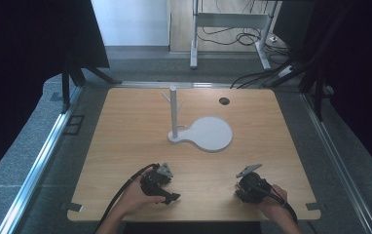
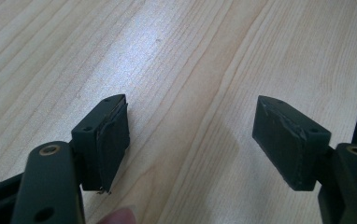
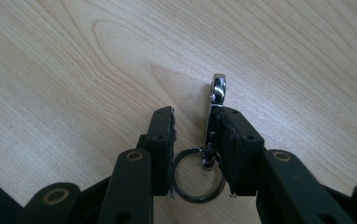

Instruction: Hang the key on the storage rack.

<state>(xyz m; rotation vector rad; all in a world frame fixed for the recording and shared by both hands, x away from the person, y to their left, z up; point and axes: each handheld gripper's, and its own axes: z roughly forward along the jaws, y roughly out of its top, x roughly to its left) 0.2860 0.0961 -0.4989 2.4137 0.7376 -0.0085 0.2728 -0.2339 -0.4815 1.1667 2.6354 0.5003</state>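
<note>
Here the right gripper (image 3: 195, 121) sat low over the near right part of the wooden table (image 1: 125, 146), and between its jaws lay a metal clip (image 3: 214, 116) joined to a key ring (image 3: 197, 175). The clip stood on edge along the inner face of one pad, touching it, while a gap showed between the clip and the other pad; the ring lay flat on the wood, close in at the root of the jaws. The left gripper (image 2: 190, 135) rested at the near left, its jaws spread wide over bare wood. Farther off, about the middle of the table, stood a white stand (image 1: 174, 112) with short pegs, its post rising from a flat round base (image 1: 213, 134) that carried nothing.
</note>
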